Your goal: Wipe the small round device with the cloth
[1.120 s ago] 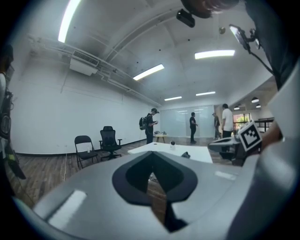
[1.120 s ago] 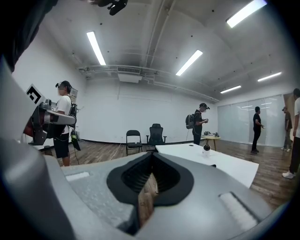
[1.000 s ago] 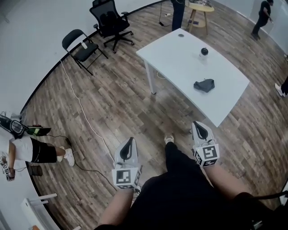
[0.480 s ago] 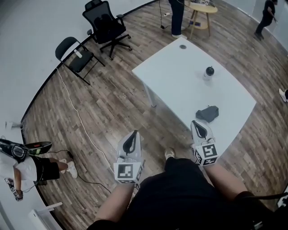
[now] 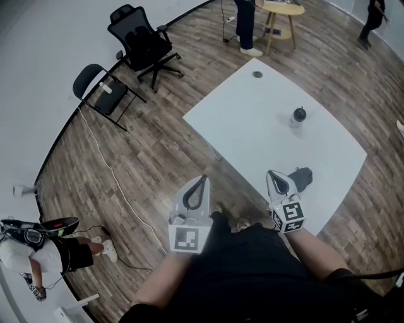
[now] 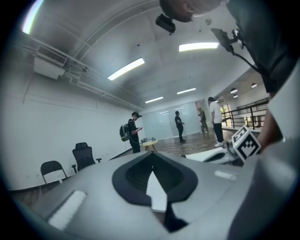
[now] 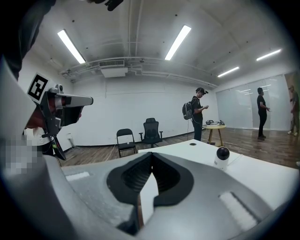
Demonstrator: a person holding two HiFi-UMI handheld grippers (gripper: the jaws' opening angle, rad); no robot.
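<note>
A small round device (image 5: 298,116), black ball on a white base, stands on the white table (image 5: 252,120) toward its far right; it also shows in the right gripper view (image 7: 221,156). A dark cloth (image 5: 303,176) lies crumpled near the table's front edge. My right gripper (image 5: 274,175) is shut and empty, hovering at that edge just left of the cloth and hiding part of it. My left gripper (image 5: 201,181) is shut on nothing, over the floor left of the table's near corner. In each gripper view the jaws meet, left (image 6: 152,161) and right (image 7: 151,157).
A black office chair (image 5: 140,44) and a folding chair (image 5: 98,88) stand by the curved wall at left. A round wooden side table (image 5: 282,9) and standing people are beyond the table. A white cable (image 5: 107,164) runs over the wood floor. A person (image 5: 38,252) is at lower left.
The table has come closer in the head view. Both grippers moved forward toward it; the right one went from short of the table to beside the cloth. Both stayed shut.
</note>
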